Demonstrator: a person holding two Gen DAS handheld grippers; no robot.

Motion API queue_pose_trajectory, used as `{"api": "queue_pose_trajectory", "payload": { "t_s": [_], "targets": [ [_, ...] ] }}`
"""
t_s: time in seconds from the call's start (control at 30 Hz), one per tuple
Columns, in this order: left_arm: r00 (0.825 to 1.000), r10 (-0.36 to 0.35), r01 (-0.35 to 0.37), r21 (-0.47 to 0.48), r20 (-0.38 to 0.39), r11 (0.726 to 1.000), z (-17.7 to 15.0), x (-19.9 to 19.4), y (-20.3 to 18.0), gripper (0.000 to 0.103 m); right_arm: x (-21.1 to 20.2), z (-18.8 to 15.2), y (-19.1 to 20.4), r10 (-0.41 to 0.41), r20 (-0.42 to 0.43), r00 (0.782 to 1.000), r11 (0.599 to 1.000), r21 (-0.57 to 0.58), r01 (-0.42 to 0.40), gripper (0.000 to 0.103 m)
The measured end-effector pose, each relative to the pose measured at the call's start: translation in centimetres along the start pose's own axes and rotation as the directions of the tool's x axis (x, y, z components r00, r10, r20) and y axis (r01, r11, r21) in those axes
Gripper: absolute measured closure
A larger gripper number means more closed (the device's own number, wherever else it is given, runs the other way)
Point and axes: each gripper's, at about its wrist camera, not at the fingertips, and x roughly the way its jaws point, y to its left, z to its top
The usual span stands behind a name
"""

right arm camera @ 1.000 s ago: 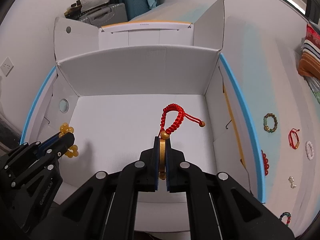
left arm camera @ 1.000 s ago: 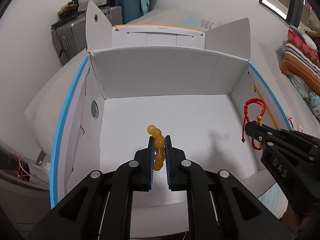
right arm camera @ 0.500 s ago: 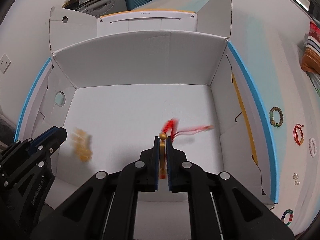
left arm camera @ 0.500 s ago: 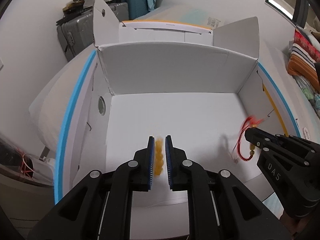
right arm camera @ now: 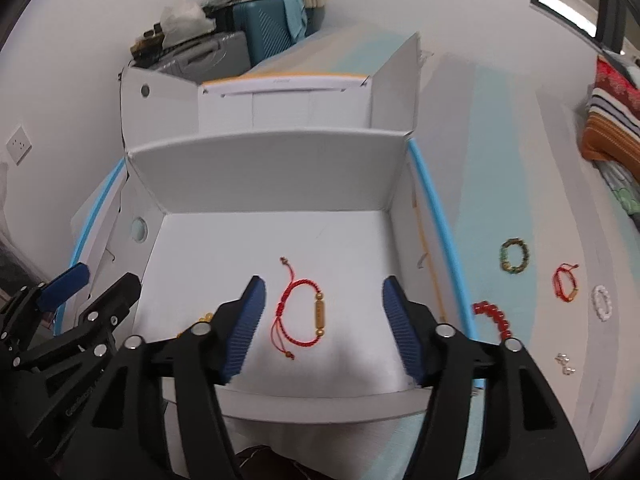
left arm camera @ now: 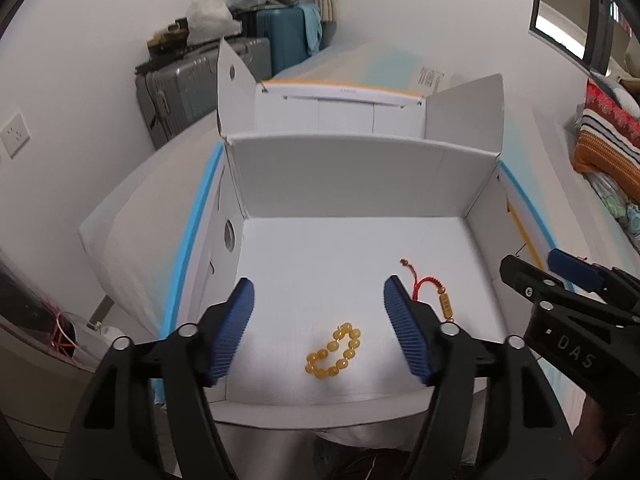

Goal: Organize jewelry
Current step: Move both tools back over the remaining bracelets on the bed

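Note:
An open white cardboard box (left arm camera: 360,176) (right arm camera: 264,168) stands in front of me. A yellow bead bracelet (left arm camera: 334,350) lies on its floor near the front, below my open, empty left gripper (left arm camera: 319,326). A red cord bracelet with a gold tube bead (right arm camera: 302,312) (left arm camera: 434,294) lies on the floor to its right, below my open, empty right gripper (right arm camera: 323,324). The left gripper also shows at the left of the right wrist view (right arm camera: 92,288), and the right gripper shows at the right of the left wrist view (left arm camera: 540,270).
On the pale cloth right of the box lie a green bead bracelet (right arm camera: 514,256), a red cord bracelet (right arm camera: 565,282), a white bead bracelet (right arm camera: 602,302), a red bead bracelet (right arm camera: 494,316) and small silver earrings (right arm camera: 565,363). Suitcases (left arm camera: 208,80) stand behind.
Both grippers have opened. The yellow bead bracelet and the red cord bracelet have dropped from them onto the box floor. Both grippers have pulled back a little.

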Motion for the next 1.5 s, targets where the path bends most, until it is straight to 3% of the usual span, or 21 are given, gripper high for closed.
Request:
{"api": "queue_pose_trajectory", "payload": {
  "t_s": [0.23, 0.5, 1.27, 1.5],
  "targets": [
    [0.999, -0.01, 0.009, 0.02, 0.038, 1.0, 0.1, -1.8, -1.7, 0.022, -3.1, -0.2, -2.5, -0.019, 0.061, 0.998, 0.999, 0.036, 0.017, 0.022],
    [0.995, -0.027, 0.022, 0.056, 0.093, 0.998, -0.3, -4.2, -5.1, 0.006, -6.6, -1.6, -6.8, -0.061, 0.125, 0.99, 0.994, 0.098, 0.049, 0.011],
    [0.983, -0.162, 0.14, 0.227, 0.082, 0.964, -2.9, -5.8, -18.8, 0.006, -13.5, -8.6, -21.3, -0.218, 0.137, 0.966, 0.953, 0.245, 0.18, 0.01],
    [0.972, -0.227, 0.2, 0.3, 0.058, 0.933, -3.4, -6.0, -24.7, 0.006, -13.7, -11.3, -25.6, -0.265, 0.096, 0.959, 0.928, 0.295, 0.227, 0.01]
  ]
}}
